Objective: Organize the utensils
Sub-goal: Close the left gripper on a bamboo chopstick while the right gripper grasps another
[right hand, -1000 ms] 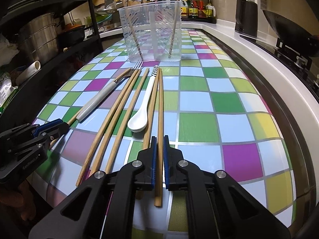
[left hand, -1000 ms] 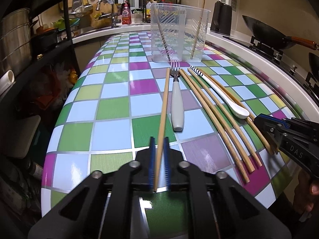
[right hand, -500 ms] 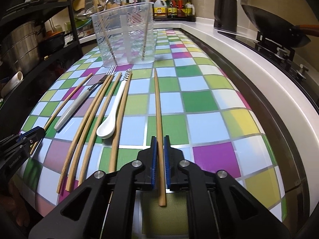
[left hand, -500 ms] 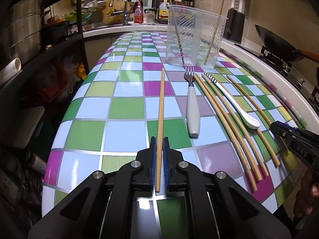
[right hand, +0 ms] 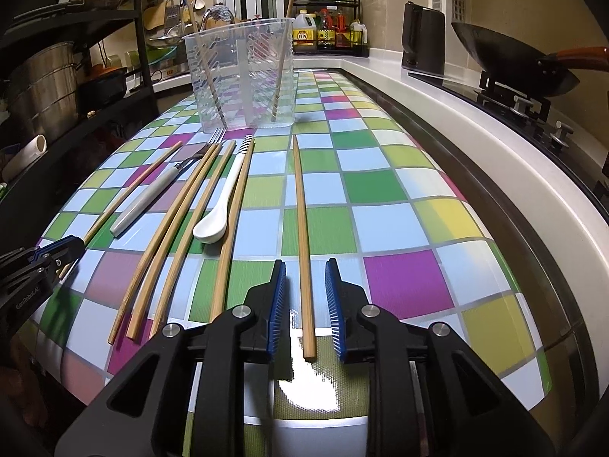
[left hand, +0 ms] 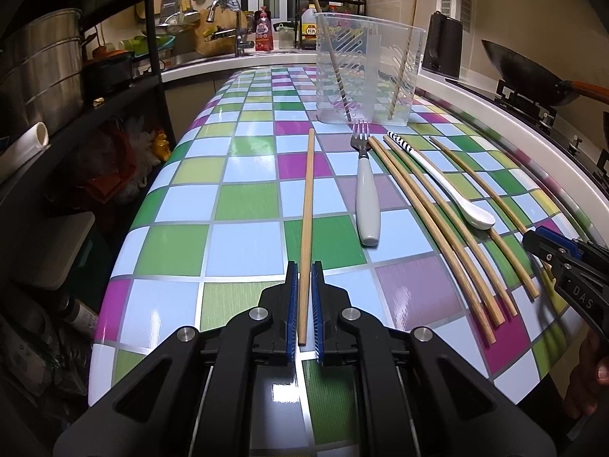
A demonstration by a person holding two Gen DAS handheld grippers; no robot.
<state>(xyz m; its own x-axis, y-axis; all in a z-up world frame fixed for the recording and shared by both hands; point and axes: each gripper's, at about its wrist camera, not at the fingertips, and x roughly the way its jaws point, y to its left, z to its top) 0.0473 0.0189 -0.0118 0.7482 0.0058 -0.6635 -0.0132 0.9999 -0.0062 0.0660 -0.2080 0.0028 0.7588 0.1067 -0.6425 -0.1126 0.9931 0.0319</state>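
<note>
- The table (right hand: 399, 190) holds a see-through holder (right hand: 243, 80) at its far end, with two sticks (right hand: 279, 76) standing tilted inside it.
- In front of the holder lie a fork (left hand: 366, 190), three long chopsticks (left hand: 437, 228), a spoon (left hand: 449, 186) and one more chopstick, side by side.
- One chopstick (left hand: 306, 228) lies alone to the left of the fork.
- Another chopstick (right hand: 302, 236) lies alone to the right of the spoon.
- A wok (right hand: 514, 61) sits on the stove, right of the table.
- Shelves (left hand: 76, 95) with pots stand to the left.
</note>
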